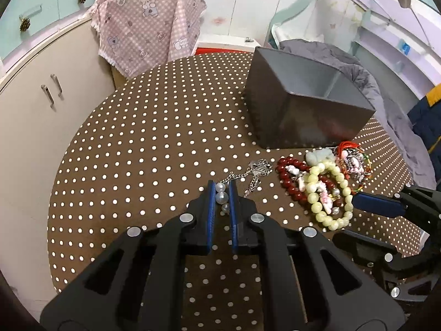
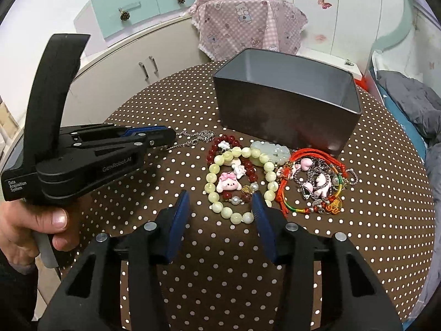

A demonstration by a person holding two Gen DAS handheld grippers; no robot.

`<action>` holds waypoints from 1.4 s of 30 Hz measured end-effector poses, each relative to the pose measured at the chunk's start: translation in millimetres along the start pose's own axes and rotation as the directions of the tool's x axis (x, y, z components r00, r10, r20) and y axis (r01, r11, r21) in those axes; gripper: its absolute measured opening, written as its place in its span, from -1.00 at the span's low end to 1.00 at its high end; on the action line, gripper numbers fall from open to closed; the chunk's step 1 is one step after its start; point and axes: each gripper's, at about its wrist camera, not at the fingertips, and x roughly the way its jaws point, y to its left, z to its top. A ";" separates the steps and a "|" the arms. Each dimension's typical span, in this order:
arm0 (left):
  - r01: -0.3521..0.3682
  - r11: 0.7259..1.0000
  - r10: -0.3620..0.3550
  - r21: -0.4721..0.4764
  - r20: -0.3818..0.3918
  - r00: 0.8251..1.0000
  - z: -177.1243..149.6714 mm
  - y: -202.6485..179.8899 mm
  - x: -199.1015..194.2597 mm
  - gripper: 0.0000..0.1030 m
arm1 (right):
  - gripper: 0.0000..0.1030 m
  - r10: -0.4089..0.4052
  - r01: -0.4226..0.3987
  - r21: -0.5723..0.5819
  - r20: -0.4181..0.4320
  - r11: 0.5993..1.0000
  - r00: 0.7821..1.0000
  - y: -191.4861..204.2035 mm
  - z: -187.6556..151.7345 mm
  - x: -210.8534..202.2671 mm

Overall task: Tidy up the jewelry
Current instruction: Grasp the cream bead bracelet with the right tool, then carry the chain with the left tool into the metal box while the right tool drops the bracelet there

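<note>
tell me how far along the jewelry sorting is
Barely started. The grey box shows no jewelry in the part of its interior visible. In hand: the left hand-held gripper pinches a pearl strand. Left on the table: silver chain, red bracelet, pale green bracelet, jade pendant, red cord tangle.

Bare table [image 2: 154, 104] lies left of the grey box [image 2: 286, 107] — the jewelry pile [image 2: 275, 179] crowds its near wall.

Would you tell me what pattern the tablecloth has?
The tablecloth is brown with white polka dots, clearest in the right wrist view.
</note>
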 end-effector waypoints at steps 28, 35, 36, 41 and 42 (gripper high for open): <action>0.108 0.992 -0.117 0.071 0.141 0.983 12.0 -17.8 -60.2 -0.82 | -0.85 0.192 -0.213 0.113 0.175 0.970 0.966 -36.2 -3.0 -60.5; 0.150 0.984 -0.167 0.095 0.220 0.961 28.4 -24.6 -99.0 -0.82 | -0.85 0.204 -0.234 0.096 0.255 0.967 0.945 -42.9 20.4 -90.9; 0.155 0.983 -0.174 0.100 0.230 0.957 31.2 -26.0 -103.0 -0.82 | -0.85 0.201 -0.233 0.092 0.273 0.968 0.941 -45.0 27.0 -96.7; 0.195 0.971 -0.229 0.138 0.299 0.926 61.3 -41.7 -128.1 -0.82 | -0.85 0.175 -0.213 0.074 0.348 0.974 0.921 -61.5 57.2 -114.6; 0.200 0.969 -0.237 0.147 0.315 0.919 71.6 -46.3 -131.7 -0.82 | -0.85 0.168 -0.209 0.079 0.358 0.975 0.919 -66.5 67.3 -116.7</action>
